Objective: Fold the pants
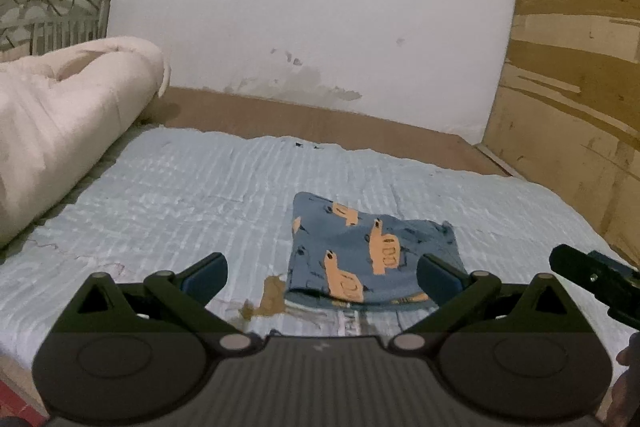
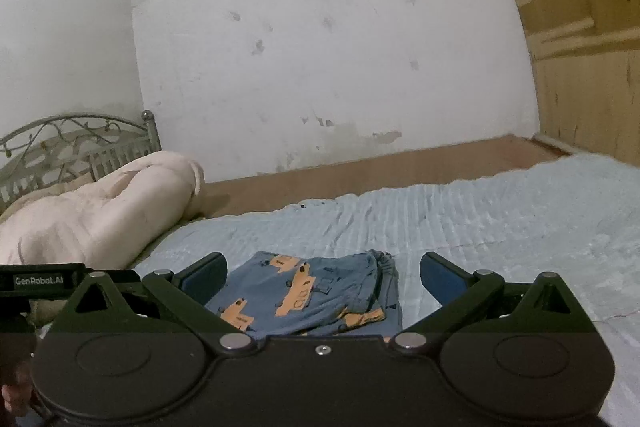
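Observation:
The pants (image 1: 360,251) are blue with orange vehicle prints, folded into a small flat bundle on the light blue bed cover (image 1: 180,195). In the right wrist view the pants (image 2: 312,295) lie just ahead, between the fingers. My left gripper (image 1: 322,277) is open and empty, hovering above the near edge of the bundle. My right gripper (image 2: 322,277) is open and empty, above the bundle's near side. The right gripper's tip shows at the right edge of the left wrist view (image 1: 592,279).
A rolled cream duvet (image 1: 60,131) lies at the left by a metal headboard (image 1: 48,15). A white stained wall (image 1: 320,7) and brown bed frame edge (image 1: 320,119) are behind. Wooden panels (image 1: 580,87) stand at the right. A brown stain (image 1: 268,299) marks the cover.

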### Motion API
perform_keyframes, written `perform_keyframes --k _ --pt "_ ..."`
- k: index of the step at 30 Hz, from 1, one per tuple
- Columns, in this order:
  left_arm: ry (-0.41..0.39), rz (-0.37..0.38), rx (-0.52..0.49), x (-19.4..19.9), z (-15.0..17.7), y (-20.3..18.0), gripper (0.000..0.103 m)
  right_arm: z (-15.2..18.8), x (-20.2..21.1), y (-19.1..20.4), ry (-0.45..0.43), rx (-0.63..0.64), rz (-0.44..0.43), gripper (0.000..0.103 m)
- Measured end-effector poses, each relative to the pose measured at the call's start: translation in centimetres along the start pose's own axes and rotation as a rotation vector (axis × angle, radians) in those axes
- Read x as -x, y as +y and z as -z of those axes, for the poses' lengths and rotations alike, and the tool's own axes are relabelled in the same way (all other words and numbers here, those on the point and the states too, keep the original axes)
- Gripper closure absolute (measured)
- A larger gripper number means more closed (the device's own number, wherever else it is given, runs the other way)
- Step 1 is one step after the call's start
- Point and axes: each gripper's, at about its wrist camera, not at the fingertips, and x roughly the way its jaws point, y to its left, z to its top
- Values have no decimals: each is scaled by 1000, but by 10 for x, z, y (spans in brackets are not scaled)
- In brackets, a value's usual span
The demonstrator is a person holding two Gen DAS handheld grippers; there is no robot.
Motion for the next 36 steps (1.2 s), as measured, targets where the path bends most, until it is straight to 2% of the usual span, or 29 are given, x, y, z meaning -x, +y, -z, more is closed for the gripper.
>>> perform_keyframes --k 8,15,26,36 --pt "-27 -19 -31 27 25 -2 1 15 39 12 -38 46 30 1" --pt "-33 -40 -47 34 44 0 1 37 59 16 -45 85 62 1" --pt "-14 -29 -119 30 76 -4 1 71 67 12 -17 95 120 1" --pt "7 -29 -118 26 83 -4 1 77 67 6 -5 87 140 1"
